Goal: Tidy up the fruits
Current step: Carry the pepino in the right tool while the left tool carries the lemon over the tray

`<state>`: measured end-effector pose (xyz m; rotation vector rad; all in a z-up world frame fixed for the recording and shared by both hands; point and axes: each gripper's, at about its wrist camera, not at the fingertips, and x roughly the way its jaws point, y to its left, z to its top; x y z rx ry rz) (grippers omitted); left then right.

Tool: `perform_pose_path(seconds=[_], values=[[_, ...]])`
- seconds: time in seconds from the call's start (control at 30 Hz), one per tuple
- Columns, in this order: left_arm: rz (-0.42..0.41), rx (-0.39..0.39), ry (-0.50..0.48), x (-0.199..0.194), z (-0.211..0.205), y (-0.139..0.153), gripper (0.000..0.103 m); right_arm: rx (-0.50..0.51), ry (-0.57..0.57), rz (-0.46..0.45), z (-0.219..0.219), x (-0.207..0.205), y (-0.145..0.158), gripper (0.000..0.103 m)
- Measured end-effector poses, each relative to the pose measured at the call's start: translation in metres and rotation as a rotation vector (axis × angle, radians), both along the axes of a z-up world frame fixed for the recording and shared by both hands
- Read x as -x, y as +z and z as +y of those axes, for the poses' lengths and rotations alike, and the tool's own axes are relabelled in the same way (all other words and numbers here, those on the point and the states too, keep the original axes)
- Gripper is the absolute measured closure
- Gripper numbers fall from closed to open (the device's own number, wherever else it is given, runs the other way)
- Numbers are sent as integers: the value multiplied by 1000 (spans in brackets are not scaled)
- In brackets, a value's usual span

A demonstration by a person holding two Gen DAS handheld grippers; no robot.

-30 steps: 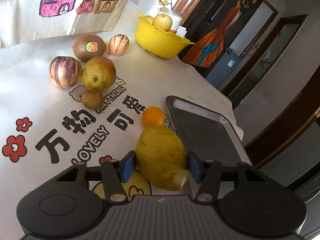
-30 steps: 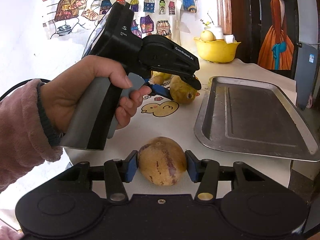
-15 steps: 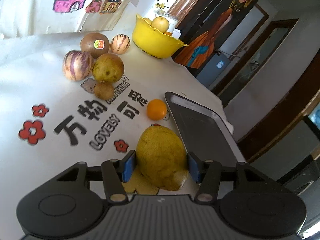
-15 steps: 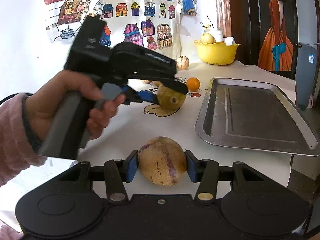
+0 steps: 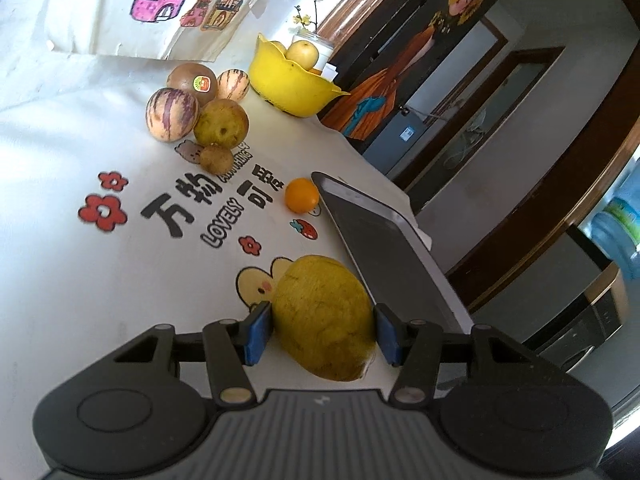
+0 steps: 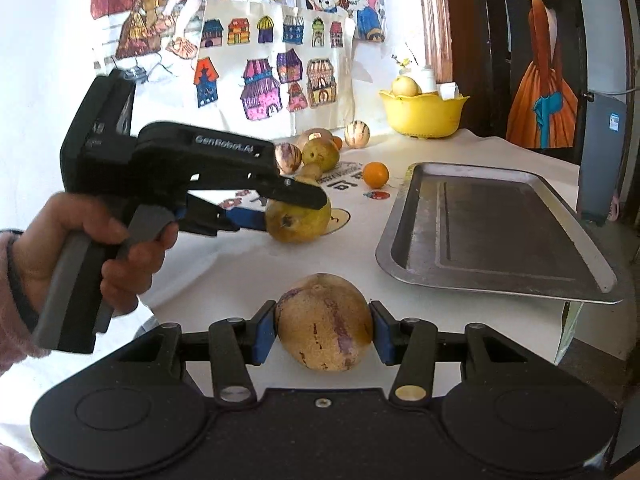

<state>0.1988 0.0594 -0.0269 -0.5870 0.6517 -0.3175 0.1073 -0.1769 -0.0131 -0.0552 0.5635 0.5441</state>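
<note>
Gripping a rough yellow-green pear (image 5: 324, 316) between its blue pads, the left gripper (image 5: 323, 330) is holding the fruit just beside the near left edge of the flat dark metal tray (image 5: 384, 248), its jaws part open and pressing on both sides of the pear. In the right wrist view the same gripper (image 6: 280, 216) is showing from the side, black with a grey handle, a hand (image 6: 76, 248) in a pink fuzzy sleeve (image 6: 12, 300) wrapping around that handle, and the pear (image 6: 298, 220) is hanging a little over the white printed tablecloth (image 6: 248, 276).

The right gripper (image 6: 323, 330) is clamping a tan egg-shaped melon with purple streaks (image 6: 324, 322) between its own blue pads, jaws narrowed onto it, in front of the tray (image 6: 496, 232), which is lying empty to the right.

Farther back on the cloth (image 5: 80, 272) a cluster is sitting together: a striped cream-and-purple melon (image 5: 172, 114), a brown kiwi with a sticker (image 5: 192, 80), a smaller striped melon (image 5: 233, 84), a round green-yellow pear (image 5: 221, 123) and a small brown kiwi (image 5: 216, 159). A small orange (image 5: 302, 195) is resting just beside the far corner of the tray. A yellow plastic bowl (image 5: 288, 80) holding a pale apple (image 5: 303, 53) is standing at the back near the drawings on the wall.
</note>
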Motion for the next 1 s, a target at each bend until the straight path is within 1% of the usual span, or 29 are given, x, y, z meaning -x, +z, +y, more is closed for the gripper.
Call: perform_pose_path(seconds=[0.13,0.27,0.33,0.53,0.7,0.83,1.0], values=[[0,22,1,3,0,-2,45,-38,6,-17,-7,2,3,53],[4,-6,14,5,-5,0,45,-48,-5,-14,-12,1,5,53],[-6,-14,17,8,-6,1,45,-47,-11,-17,-14,2,5,53],[-27,-26,-5,18,-11,1,45,-47,-27,-22,-18,1,6,53],[-27,-2,-4,21,-8,0,45,-47,-41,-27,-21,0,7,53],[-28,41,-9,23,-6,-4,45,-48,-48,-22,-23,-1,6,53],[-36,57,-6,23,-8,-6,45,-51,-55,-23,-25,-2,7,53]])
